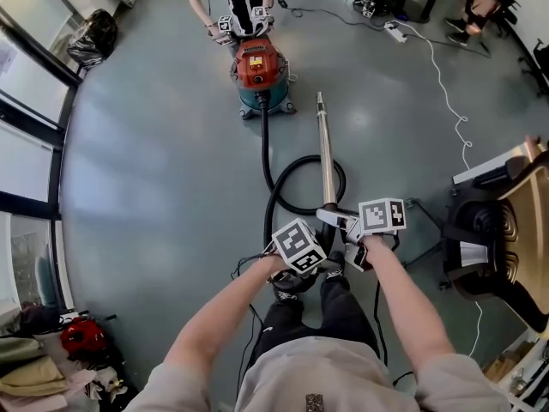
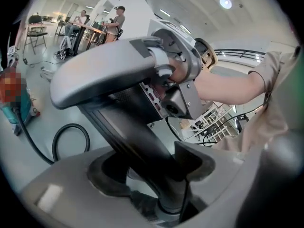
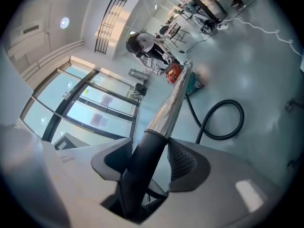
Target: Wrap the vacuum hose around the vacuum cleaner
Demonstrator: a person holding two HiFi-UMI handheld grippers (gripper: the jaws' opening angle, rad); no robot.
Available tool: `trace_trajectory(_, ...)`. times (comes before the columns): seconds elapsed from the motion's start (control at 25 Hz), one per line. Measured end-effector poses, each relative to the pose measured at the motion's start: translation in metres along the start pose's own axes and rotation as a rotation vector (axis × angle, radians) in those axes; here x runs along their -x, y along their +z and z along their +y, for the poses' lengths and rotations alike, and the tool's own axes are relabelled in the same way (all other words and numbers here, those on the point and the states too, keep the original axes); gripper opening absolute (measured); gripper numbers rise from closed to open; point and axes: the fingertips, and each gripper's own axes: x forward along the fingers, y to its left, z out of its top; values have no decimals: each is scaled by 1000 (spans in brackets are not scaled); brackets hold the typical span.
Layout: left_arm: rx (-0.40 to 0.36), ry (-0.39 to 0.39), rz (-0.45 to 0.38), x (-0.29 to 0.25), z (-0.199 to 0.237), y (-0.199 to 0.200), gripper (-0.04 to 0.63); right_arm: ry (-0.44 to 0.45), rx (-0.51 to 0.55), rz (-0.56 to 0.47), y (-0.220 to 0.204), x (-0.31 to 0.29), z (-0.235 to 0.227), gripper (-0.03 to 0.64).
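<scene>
The red and teal vacuum cleaner (image 1: 257, 69) stands on the grey floor ahead of me. Its black hose (image 1: 268, 148) runs toward me and curls into a loop (image 1: 296, 191). The chrome wand (image 1: 325, 148) points back at the vacuum, with its handle end raised at my hands. My left gripper (image 1: 302, 249) is shut on the black stem (image 2: 142, 141) under the wand's grey handle (image 2: 107, 72). My right gripper (image 1: 364, 230) is shut on the black tube (image 3: 142, 163) where the chrome wand (image 3: 172, 101) begins. The right gripper (image 2: 183, 77) and its hand also show in the left gripper view.
Another person (image 1: 242, 3) with marker-cube grippers stands right behind the vacuum. A white cable (image 1: 446, 93) snakes over the floor at right. Dark furniture (image 1: 489, 230) stands at the right edge, bags and clothes (image 1: 60, 350) at lower left, windows (image 1: 21, 110) along the left.
</scene>
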Motion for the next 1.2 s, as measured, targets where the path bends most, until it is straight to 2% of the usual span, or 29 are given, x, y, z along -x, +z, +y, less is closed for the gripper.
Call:
trace_trajectory(0.12, 37, 15, -18, -14, 6, 32, 273, 14, 89, 83, 20, 16, -3, 256)
trace_trajectory(0.28, 91, 68, -101, -21, 13, 74, 259, 36, 162, 144, 45, 34, -8, 265)
trace_trajectory(0.44, 85, 170, -58, -33, 27, 88, 262, 36, 213, 199, 58, 42, -16, 264)
trace_trajectory(0.56, 112, 210, -50, -39, 37, 95, 282, 79, 177, 202, 67, 42, -19, 239)
trace_trajectory(0.72, 141, 220, -124, -35, 42, 116, 295, 128, 142, 219, 76, 43, -19, 230)
trace_trajectory(0.88, 135, 240, -181, -32, 52, 125, 361, 159, 105, 225, 83, 45, -24, 222)
trace_trajectory(1.04, 188, 225, -250, -26, 63, 127, 405, 162, 67, 216, 93, 47, -32, 222)
trace_trajectory(1.2, 210, 182, -255, -20, 63, 122, 405, 166, 21, 179, 104, 52, -42, 221)
